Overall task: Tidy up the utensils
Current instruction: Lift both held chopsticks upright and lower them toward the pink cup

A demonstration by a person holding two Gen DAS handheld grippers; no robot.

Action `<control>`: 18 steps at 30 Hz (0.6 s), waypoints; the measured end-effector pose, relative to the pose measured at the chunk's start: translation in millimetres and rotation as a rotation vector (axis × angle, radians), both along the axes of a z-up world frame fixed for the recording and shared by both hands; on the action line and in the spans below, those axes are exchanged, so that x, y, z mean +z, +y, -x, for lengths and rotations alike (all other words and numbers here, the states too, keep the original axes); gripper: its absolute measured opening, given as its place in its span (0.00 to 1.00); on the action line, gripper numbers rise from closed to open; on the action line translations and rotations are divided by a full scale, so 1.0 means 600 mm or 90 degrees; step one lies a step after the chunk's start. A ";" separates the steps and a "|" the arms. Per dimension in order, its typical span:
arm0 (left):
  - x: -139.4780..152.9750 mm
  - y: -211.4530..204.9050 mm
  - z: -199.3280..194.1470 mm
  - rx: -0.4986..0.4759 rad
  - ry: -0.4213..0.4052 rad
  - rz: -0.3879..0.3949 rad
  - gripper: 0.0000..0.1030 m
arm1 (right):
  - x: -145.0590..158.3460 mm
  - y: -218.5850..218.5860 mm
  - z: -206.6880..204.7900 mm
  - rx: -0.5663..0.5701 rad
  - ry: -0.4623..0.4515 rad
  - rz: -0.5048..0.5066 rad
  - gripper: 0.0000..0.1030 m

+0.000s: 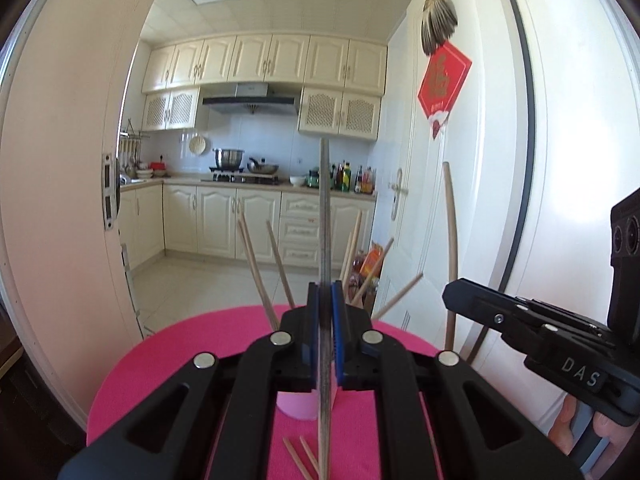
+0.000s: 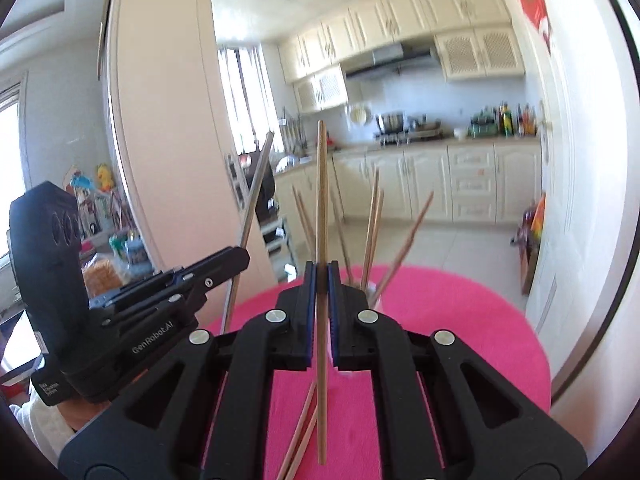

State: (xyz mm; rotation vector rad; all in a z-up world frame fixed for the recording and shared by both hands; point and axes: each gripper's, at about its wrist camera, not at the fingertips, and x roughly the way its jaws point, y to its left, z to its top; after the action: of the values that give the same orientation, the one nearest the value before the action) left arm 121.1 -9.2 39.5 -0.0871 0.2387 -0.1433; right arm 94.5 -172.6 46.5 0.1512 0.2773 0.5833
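Note:
My left gripper (image 1: 325, 292) is shut on a grey metal chopstick (image 1: 324, 200), which stands upright between its blue pads. My right gripper (image 2: 321, 272) is shut on a wooden chopstick (image 2: 321, 200), also upright. Both are held above a pink table (image 1: 160, 360). A pink cup (image 1: 296, 408) sits below and in front of the left gripper, with several wooden chopsticks (image 1: 256, 264) leaning out of it. Each gripper shows in the other's view: the right gripper (image 1: 450, 294) with its wooden stick, and the left gripper (image 2: 242, 256) with the metal stick (image 2: 256, 192). The cup's chopsticks (image 2: 374, 228) fan out behind the right gripper.
Loose wooden chopsticks (image 1: 300, 456) lie on the pink cloth near me, and show again as loose chopsticks (image 2: 300, 432) under the right gripper. A white door (image 1: 500, 160) stands close on the right. Beyond the table a kitchen with cream cabinets (image 1: 240, 220) opens up.

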 end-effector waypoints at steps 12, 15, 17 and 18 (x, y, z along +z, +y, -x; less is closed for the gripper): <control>0.038 0.024 -0.070 0.009 -0.085 0.053 0.06 | 0.026 -0.008 -0.054 -0.038 -0.088 -0.098 0.06; 0.036 0.026 -0.083 0.007 -0.114 0.069 0.06 | 0.028 0.003 -0.065 -0.051 -0.115 -0.103 0.06; 0.031 0.027 -0.095 0.007 -0.131 0.080 0.06 | 0.023 0.012 -0.075 -0.059 -0.127 -0.102 0.06; 0.026 0.027 -0.103 0.009 -0.135 0.086 0.06 | 0.019 0.016 -0.080 -0.062 -0.134 -0.105 0.06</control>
State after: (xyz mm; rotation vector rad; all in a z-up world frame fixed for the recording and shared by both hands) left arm 183.1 7.2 55.3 -0.2059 0.0170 -0.1534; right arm 142.2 -163.2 57.9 0.2586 0.0173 0.5202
